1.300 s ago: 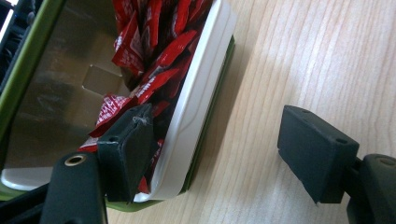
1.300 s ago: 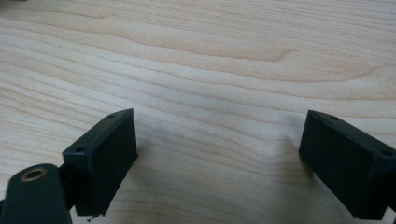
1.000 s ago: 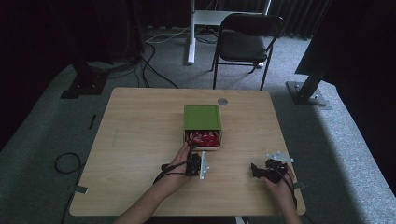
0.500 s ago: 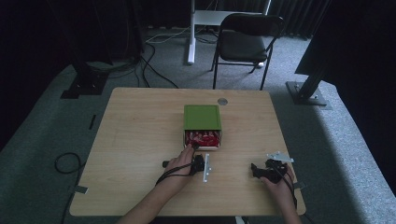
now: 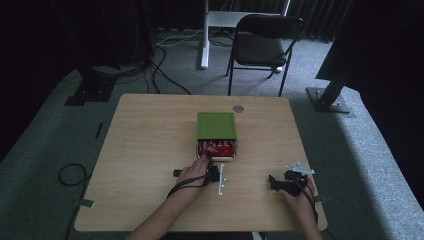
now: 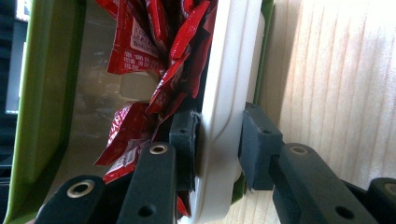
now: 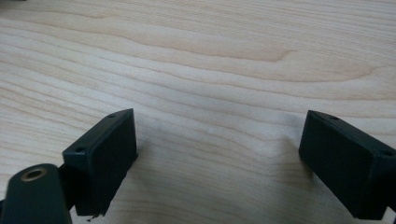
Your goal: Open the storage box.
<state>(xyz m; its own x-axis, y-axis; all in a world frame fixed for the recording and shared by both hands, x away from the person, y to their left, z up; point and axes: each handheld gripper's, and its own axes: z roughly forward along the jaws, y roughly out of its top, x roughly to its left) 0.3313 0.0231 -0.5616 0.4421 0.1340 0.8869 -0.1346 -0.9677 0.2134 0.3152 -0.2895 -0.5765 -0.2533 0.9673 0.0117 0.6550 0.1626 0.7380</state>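
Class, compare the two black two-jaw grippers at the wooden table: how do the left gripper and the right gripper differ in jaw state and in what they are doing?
The left gripper is shut on the white front rim of the green box, which holds red packets; its jaws have just closed. The right gripper stands wide open with only bare wooden table between its jaws. The left works at the box; the right rests apart from it. Both are hand-held with black padded jaws.

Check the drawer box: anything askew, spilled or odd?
Nothing spilled. The green box's white plastic drawer is pulled out toward the person, and the red foil packets sit jumbled inside it, not in rows. The left tongs have just closed on the drawer's front wall. The right tongs stand open over bare wooden table.
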